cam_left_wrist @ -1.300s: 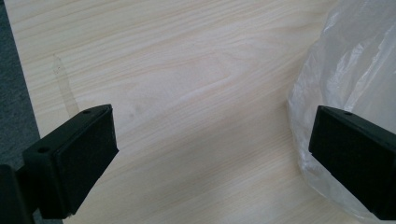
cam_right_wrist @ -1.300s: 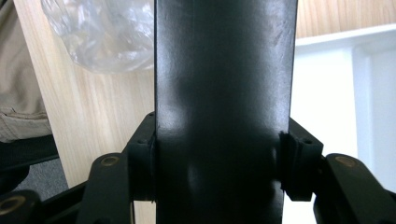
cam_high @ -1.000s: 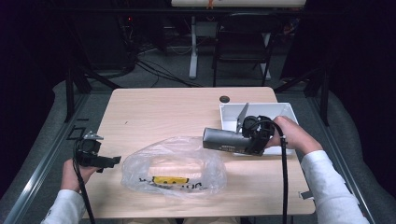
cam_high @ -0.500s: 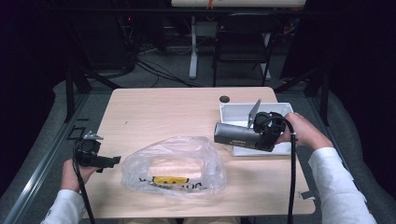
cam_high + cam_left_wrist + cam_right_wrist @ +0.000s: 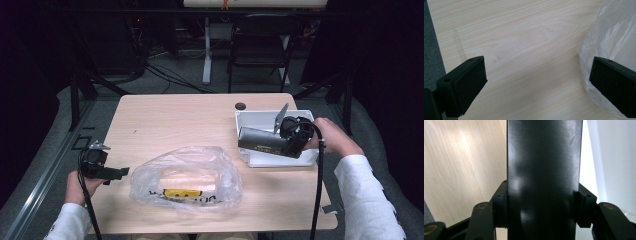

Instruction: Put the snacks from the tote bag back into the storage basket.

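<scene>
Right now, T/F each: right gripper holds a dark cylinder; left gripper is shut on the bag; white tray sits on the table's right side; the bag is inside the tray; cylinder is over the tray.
1. The right gripper holds a dark cylinder. True: in the right gripper view the jaws clamp its sides.
2. The left gripper is shut on the plastic bag. False: its jaws stand wide open, with the bag beside one jaw.
3. The white tray sits on the right side of the table. True.
4. The plastic bag lies inside the white tray. False: it lies on the table, left of the tray.
5. The dark cylinder is over the white tray. True, lying roughly level.
</scene>
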